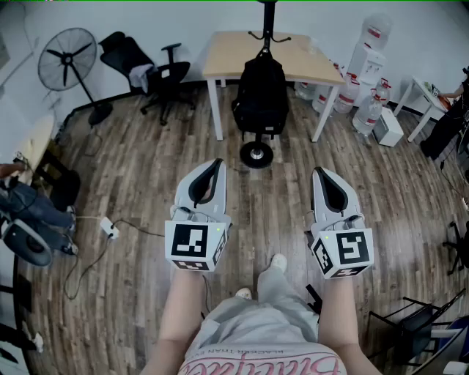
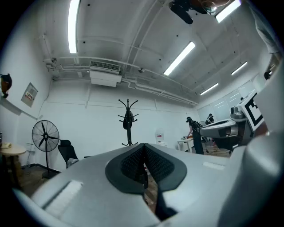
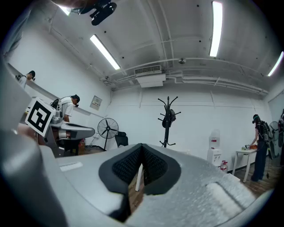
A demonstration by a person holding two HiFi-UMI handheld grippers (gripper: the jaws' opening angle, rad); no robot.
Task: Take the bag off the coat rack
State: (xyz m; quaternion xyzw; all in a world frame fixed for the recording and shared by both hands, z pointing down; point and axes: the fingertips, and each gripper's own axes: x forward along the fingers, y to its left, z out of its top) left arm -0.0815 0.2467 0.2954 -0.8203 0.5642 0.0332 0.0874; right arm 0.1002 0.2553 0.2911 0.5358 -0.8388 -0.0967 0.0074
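A black backpack (image 1: 260,95) hangs on the black coat rack (image 1: 267,18), whose round base (image 1: 256,154) stands on the wood floor in front of me. My left gripper (image 1: 211,170) and right gripper (image 1: 325,179) are held side by side well short of the rack, both pointing at it. The two pairs of jaws are shut with nothing between them. In the left gripper view the rack (image 2: 128,122) stands straight beyond the shut gripper (image 2: 144,151), a dark strap hooked near its top. The right gripper view shows the rack (image 3: 167,120) past its shut gripper (image 3: 142,153).
A light wooden table (image 1: 234,55) stands right behind the rack. A standing fan (image 1: 69,58) and a black office chair (image 1: 157,73) are at the back left. Water bottles and a dispenser (image 1: 370,51) are at the back right. A cable with a power strip (image 1: 110,228) lies at the left.
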